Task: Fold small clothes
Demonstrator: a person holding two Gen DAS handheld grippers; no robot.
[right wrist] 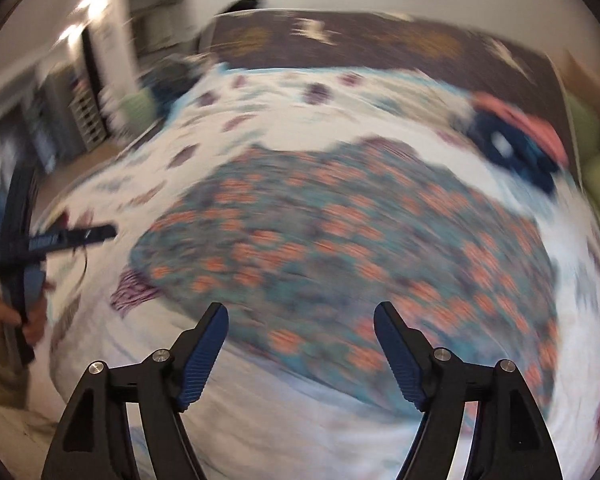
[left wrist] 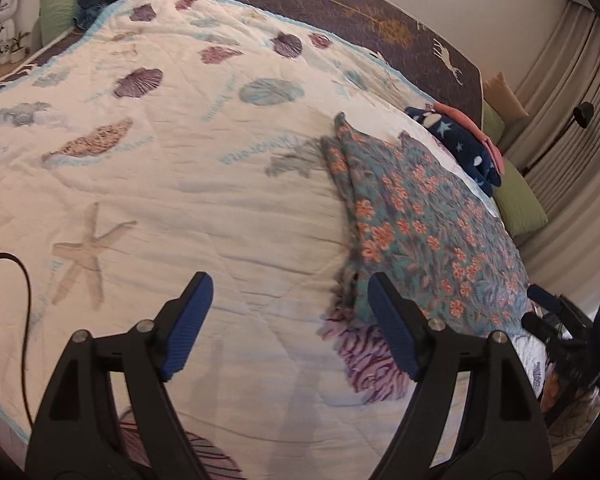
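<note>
left gripper: the black two-finger left gripper with ribbed blue pads (left wrist: 290, 294) hangs over the bed with its fingers spread wide and nothing between them; its right pad overlaps the near left corner of the garment in the left wrist view, though contact cannot be told.
right gripper: the black right gripper with the same blue pads (right wrist: 301, 326) is spread wide and empty, above the near edge of the garment; its view is heavily smeared by motion blur.
garment: the teal floral cloth with orange blossoms (left wrist: 424, 216) lies flat on the right half of the bed, folded so that a doubled layer runs along its left edge (the far corners stick out in small points). in the right wrist view the same cloth (right wrist: 340, 248) fills the middle of the bed.
bed cover: the white quilt printed with purple shells, a tan starfish and pale blue script (left wrist: 172, 168) carries the cloth; a purple coral print shows just beside the cloth's near left corner.
other clothes: a navy star-print piece with a pink piece on top (left wrist: 460, 136) sits by the far right edge of the quilt, apart from the floral cloth.
far edge: a dark brown deer-print blanket (left wrist: 372, 12) runs along the bed beyond the quilt.
right side: green cushions (left wrist: 520, 204) lie off the bed's right edge, beige curtains (left wrist: 568, 92) behind them.
left side: a black cable (left wrist: 22, 280) curves over the quilt's left edge.
</note>
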